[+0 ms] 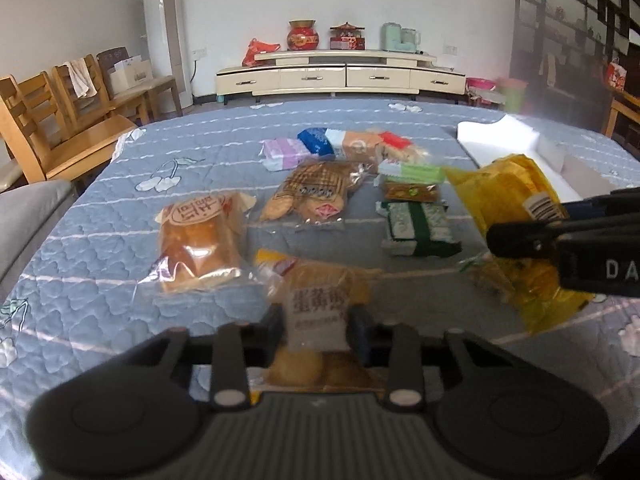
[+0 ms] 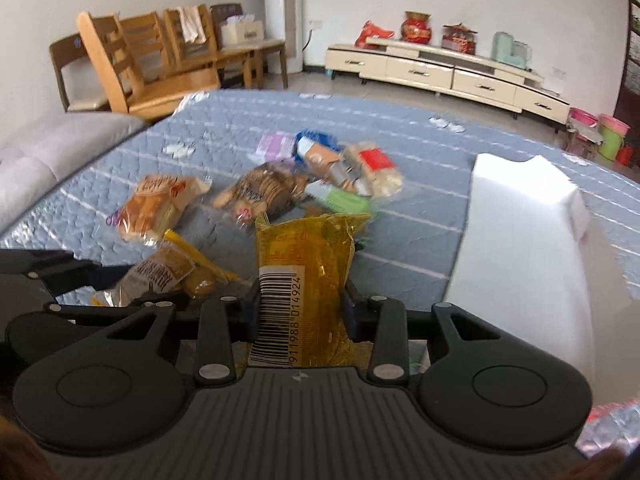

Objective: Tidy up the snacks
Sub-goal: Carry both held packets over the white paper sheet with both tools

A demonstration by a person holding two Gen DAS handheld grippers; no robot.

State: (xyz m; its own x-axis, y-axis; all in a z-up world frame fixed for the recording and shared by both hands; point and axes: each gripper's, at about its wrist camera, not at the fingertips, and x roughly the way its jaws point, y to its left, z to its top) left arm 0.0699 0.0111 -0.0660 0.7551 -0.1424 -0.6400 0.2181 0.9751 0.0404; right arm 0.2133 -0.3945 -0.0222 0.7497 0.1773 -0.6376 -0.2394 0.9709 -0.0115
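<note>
Snack packets lie scattered on a blue quilted table cover (image 1: 100,240). My left gripper (image 1: 318,326) is shut on a clear pack of egg-yolk pastries (image 1: 320,304) with a white label, near the front edge. My right gripper (image 2: 301,308) is shut on a yellow wrapped snack (image 2: 304,256) with a barcode, held above the cover. In the left wrist view that yellow snack (image 1: 516,200) and the right gripper's dark body (image 1: 580,248) appear at the right. A bread pack (image 1: 200,236), a biscuit pack (image 1: 312,192) and a green packet (image 1: 418,228) lie loose on the cover.
A white foam box (image 2: 524,240) stands open at the table's right side. More small packets (image 1: 352,144) cluster farther back. Wooden chairs (image 1: 60,120) stand at the left, a grey sofa arm (image 1: 28,216) beside the table, and a low cream cabinet (image 1: 340,76) along the far wall.
</note>
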